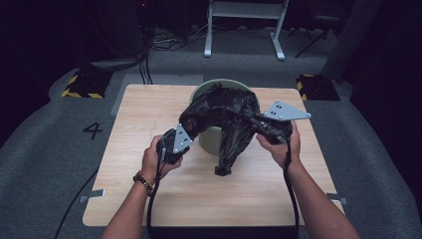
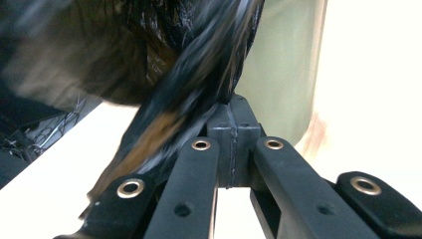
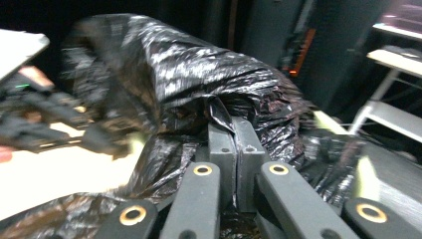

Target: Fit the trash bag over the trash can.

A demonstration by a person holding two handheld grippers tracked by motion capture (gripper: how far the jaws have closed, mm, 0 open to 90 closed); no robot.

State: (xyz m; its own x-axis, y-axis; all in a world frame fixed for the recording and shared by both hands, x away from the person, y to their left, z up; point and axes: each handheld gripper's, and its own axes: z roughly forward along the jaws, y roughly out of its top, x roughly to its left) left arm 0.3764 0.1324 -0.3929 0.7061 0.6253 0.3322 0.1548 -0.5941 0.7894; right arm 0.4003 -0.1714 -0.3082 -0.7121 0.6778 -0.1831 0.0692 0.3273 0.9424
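— Black plastic, was that a bin bag (image 1: pixel 226 119)?

— Yes. It was a thin, crinkly black bag, and it hung over a pale green bin (image 1: pixel 215 137) that stood near the far edge of the wooden tabletop (image 1: pixel 149 114), about in the middle.

— Who held it?

— A person held it with two tongs. On the left, the left gripper (image 1: pixel 185 130) had its jaws squeezed tight on the left edge of the bag. In the left gripper view the bag (image 2: pixel 199 84) ran up from the closed jaws, with the green wall of the bin (image 2: pixel 278 69) just behind.

— And on the right?

— The right gripper (image 1: pixel 260 122) had its jaws pinched on the right edge of the bag. In the right gripper view a fold of the bag (image 3: pixel 219 107) was stuck between them.

— Was the bag in the bin yet?

— Not really. I think the job was only half done. The bag was pulled wide above the bin, but its bottom end (image 1: pixel 224 167) drooped down the front of the bin towards the near edge of the tabletop. It still had to go inside, and the top had to be folded over the rim.

— Was anything in the bin?

— I could not tell. The bag hid the inside.
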